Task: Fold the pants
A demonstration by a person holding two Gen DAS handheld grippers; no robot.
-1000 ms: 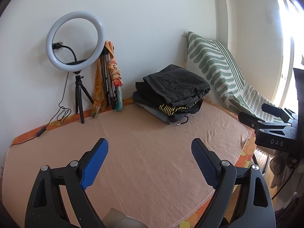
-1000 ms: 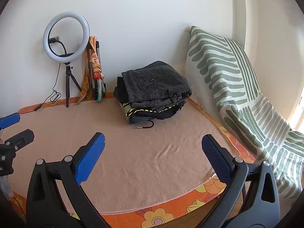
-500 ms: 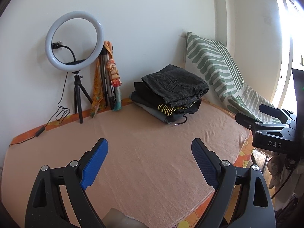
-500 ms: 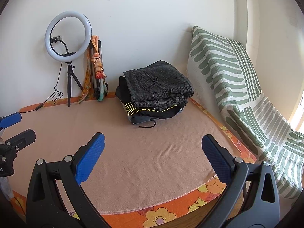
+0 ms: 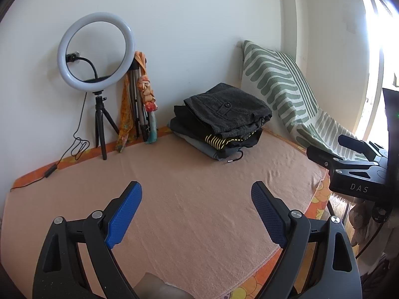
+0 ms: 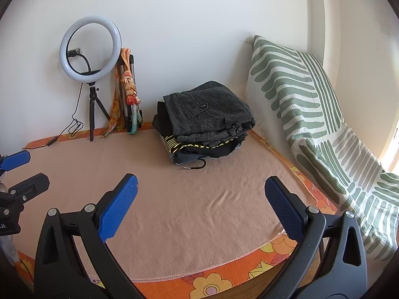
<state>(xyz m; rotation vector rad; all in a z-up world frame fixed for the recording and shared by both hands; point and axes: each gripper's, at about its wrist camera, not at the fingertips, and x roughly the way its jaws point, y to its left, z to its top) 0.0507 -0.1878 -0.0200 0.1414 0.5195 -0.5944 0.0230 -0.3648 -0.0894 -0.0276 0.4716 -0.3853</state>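
A stack of folded clothes lies at the back of a bed covered by a peach blanket. Dark grey pants with buttons lie on top of the stack. My left gripper is open and empty, held above the blanket's near part, well short of the stack. My right gripper is open and empty too, above the blanket's front edge. The right gripper also shows at the right edge of the left wrist view. The left gripper shows at the left edge of the right wrist view.
A ring light on a small tripod stands against the wall at the back left, its cable trailing on the bed. A folded tripod with an orange scarf leans beside it. A green striped pillow leans at the right. An orange flowered sheet edges the bed.
Both grippers have drifted slightly; the stack and ring light shifted a little in the views. Both stay open and empty.
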